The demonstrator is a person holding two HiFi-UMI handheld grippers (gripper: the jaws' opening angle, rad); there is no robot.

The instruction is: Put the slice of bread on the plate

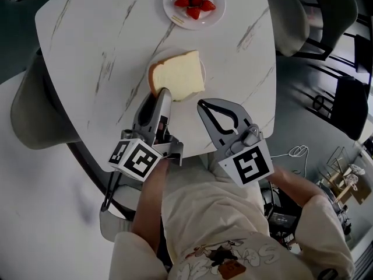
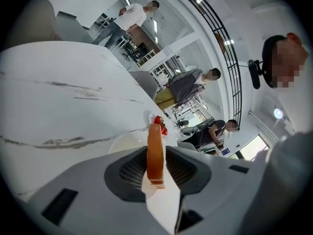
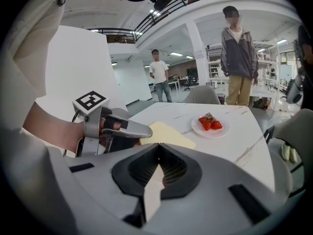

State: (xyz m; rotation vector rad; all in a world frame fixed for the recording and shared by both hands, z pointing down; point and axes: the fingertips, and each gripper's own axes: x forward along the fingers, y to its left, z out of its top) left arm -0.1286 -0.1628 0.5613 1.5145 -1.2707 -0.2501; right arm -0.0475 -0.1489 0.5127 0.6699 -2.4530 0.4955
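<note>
**anon_q:** so how far along are you with this? done yet?

**me:** Nearly, I'd say. The slice of bread [image 1: 178, 74] is right over the plate [image 1: 162, 55] in the middle of the table [image 1: 87, 51] and covers most of it. My left gripper [image 1: 163, 95] is clamped on the near crust edge. In the left gripper view the crust runs edge-on between the jaws, pinched. So what's left is letting go and backing off. My right gripper [image 1: 204, 105] is closed on nothing, jaw tips together, parked just beside the plate near the table edge.

**anon_q:** is the bread actually sitting on the plate, or held above it?

**me:** Honestly can't tell. From the head view the bread hides nearly the whole plate, with only a sliver of rim showing, white on white marble. The left gripper view shows a pale disc past the crust, but not whether they touch. The strawberries [image 1: 194, 3] on the far dish aren't part of this. The people in the background are blurred out.
</note>
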